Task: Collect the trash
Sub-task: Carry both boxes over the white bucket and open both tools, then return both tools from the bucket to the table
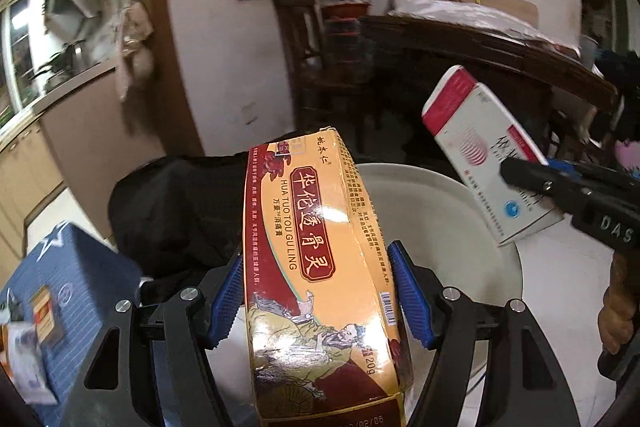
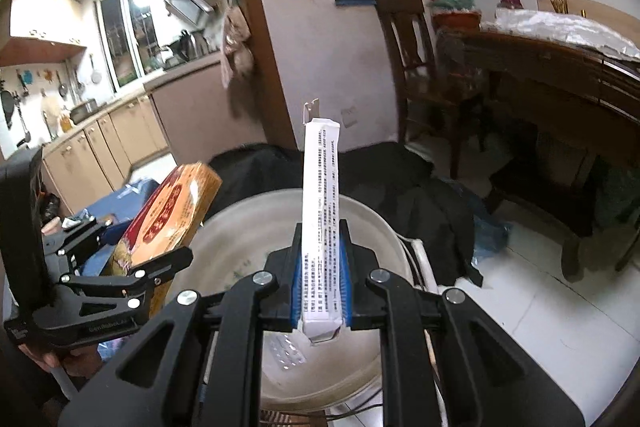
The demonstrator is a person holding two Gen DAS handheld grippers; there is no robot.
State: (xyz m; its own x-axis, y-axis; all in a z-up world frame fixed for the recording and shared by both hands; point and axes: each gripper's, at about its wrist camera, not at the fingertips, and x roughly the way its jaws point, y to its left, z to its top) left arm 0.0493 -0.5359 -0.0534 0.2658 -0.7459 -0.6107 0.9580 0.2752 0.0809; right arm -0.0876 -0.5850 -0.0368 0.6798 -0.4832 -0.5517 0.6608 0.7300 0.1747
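In the left wrist view my left gripper [image 1: 320,299] is shut on an orange medicine box [image 1: 312,247] with red Chinese print, its blue pads [image 1: 228,299] pressing both long sides. The box stands tilted over a white round basin [image 1: 440,227]. At the right, my right gripper [image 1: 528,183] holds a white and red box [image 1: 476,147] above the basin's rim. In the right wrist view the right gripper [image 2: 322,279] is shut on that white box [image 2: 320,195], seen edge-on, over the basin [image 2: 240,247]. A blister pack [image 2: 286,351] lies inside the basin. The left gripper [image 2: 136,251] carries the orange box [image 2: 172,211] at the left.
A black garment [image 2: 400,183] lies heaped behind the basin. A blue cloth-covered surface [image 1: 80,287] with small items is at the left. A dark wooden table [image 2: 560,75] and chair [image 2: 408,47] stand at the right, over white floor tiles [image 2: 540,299]. Kitchen cabinets [image 2: 120,135] line the far left.
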